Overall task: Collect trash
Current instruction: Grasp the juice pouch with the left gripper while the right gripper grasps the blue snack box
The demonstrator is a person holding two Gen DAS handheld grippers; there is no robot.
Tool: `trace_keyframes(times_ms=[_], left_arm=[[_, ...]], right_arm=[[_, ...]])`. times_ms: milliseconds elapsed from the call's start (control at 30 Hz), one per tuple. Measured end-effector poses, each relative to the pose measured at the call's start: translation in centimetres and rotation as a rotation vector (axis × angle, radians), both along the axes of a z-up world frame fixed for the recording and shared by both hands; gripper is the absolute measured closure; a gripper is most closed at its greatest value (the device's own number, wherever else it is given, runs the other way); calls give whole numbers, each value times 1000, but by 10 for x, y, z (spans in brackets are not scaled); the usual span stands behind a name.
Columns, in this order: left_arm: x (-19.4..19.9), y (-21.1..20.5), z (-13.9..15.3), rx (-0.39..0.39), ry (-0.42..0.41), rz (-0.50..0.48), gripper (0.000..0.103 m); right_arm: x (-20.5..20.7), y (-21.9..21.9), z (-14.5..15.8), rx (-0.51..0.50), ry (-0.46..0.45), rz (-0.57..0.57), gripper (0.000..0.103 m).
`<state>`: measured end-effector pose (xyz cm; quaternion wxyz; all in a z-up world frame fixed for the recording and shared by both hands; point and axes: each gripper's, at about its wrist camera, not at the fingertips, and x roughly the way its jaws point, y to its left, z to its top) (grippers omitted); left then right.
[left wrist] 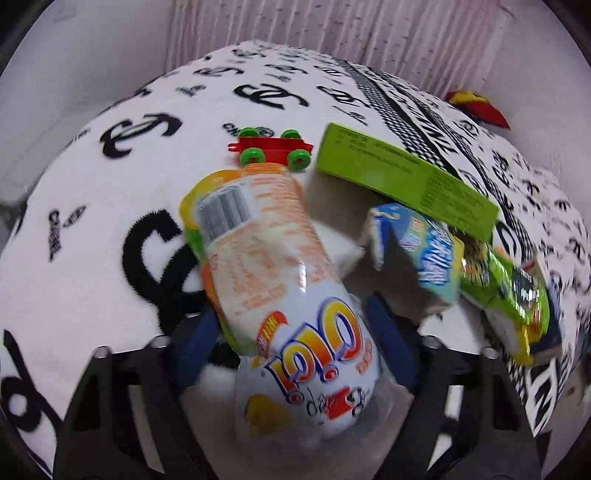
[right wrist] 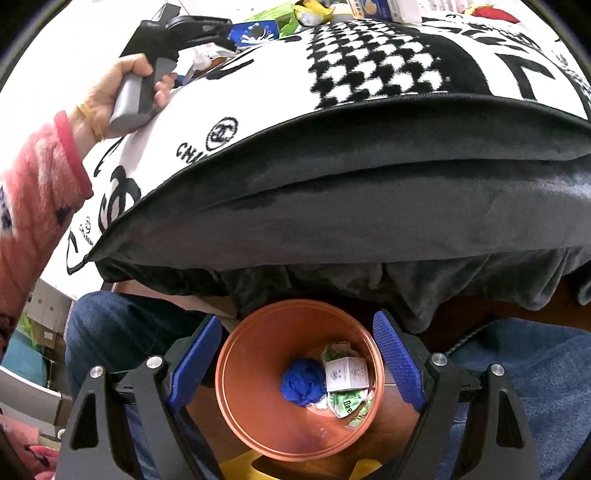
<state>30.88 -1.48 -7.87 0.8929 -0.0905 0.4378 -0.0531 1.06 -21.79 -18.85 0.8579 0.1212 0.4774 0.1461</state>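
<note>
My left gripper (left wrist: 295, 325) is shut on a white and orange "Ole" plastic bottle (left wrist: 273, 280), held above the black-and-white blanket (left wrist: 92, 206). Past it lie a green carton (left wrist: 406, 177), a blue and white carton (left wrist: 417, 251) and a green wrapper (left wrist: 506, 288). My right gripper (right wrist: 295, 365) is open and empty, right above an orange bin (right wrist: 255, 376) on the floor. The bin holds a blue crumpled piece (right wrist: 301, 382), a small white box (right wrist: 347, 373) and green wrappers (right wrist: 347, 406). The left gripper (right wrist: 199, 29) also shows far off in the right wrist view.
A red toy car (left wrist: 271, 149) with green wheels lies on the blanket behind the bottle. A red and yellow item (left wrist: 476, 107) sits at the far right edge. The dark bed edge (right wrist: 369, 206) overhangs the bin. The person's jeans (right wrist: 118, 332) flank the bin.
</note>
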Motion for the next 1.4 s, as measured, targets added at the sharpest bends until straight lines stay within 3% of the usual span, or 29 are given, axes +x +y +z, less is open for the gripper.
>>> trace_keyframes(times_ms=[200,500,633,767,967,1100,1200,1400], left_arm=[[-13,17,-3,-63,-18,-60,33],[-37,17,-1,-18,-54,-113,37],[-62,30,6,-53,-76,-133,41],[-99,52,17,-92,-117,-148,43],[-158,93,30,-139,-170,-120,43],[-184,116,29,-156,-184,-99,43],[-194,128,25,-157,-183,-87,44],[-201,143,21,-185,-182,-94,44]], right_arm=[[-1,5,-2,6,3,16,20],[-7,6,7,-5,-24,12,20],[-4,3,31,4,-88,17,20],[15,-1,72,78,-204,48,20],[100,15,125,142,-345,80,14],[169,33,137,236,-302,59,14],[229,50,135,309,-196,3,13],[297,63,126,379,-20,-166,12]])
